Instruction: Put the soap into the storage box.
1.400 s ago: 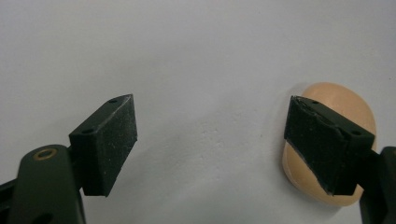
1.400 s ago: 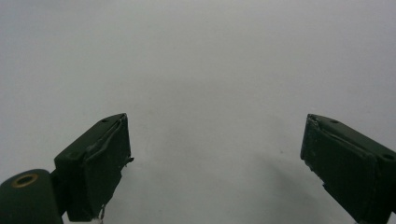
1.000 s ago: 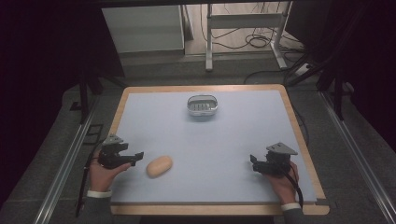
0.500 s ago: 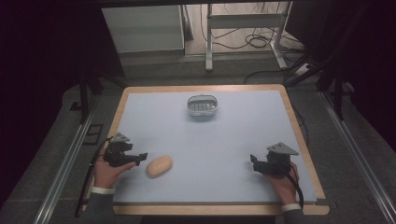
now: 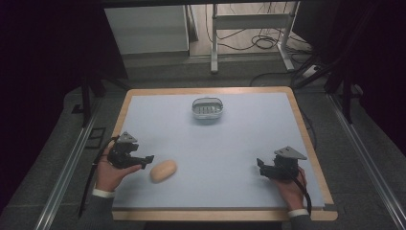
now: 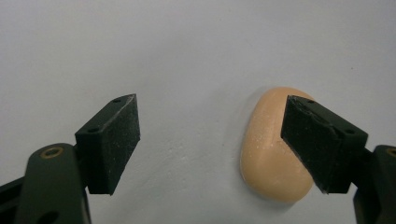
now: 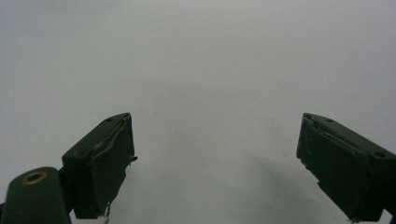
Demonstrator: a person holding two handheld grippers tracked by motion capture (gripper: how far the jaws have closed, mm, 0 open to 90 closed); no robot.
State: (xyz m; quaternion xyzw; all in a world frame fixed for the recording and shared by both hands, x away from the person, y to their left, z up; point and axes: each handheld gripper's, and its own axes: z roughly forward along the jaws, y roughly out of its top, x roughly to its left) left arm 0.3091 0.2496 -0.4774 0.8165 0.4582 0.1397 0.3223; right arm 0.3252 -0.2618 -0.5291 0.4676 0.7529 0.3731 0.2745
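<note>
A tan oval bar (image 5: pixel 163 170), like soap, lies on the pale blue table top near the front left. My left gripper (image 5: pixel 148 159) is just to its left, jaws pointing at it. In the left gripper view the bar (image 6: pixel 268 154) lies on the table partly behind the right-hand jaw, and the left gripper (image 6: pixel 210 121) stands open with nothing between its jaws, which have just closed slightly. My right gripper (image 5: pixel 260 164) rests at the front right, far from the bar. In its own view the right gripper (image 7: pixel 215 140) is open over bare table.
A clear oval dish (image 5: pixel 208 108) with a ribbed insert stands at the back centre of the blue table top (image 5: pixel 249 129), which has a wooden rim. Metal rails run along both sides of the table. Desk legs and cables lie beyond the far edge.
The left hand has lifted and shifted its gripper a little towards the tan bar. The bar and the right gripper have stayed where they were.
</note>
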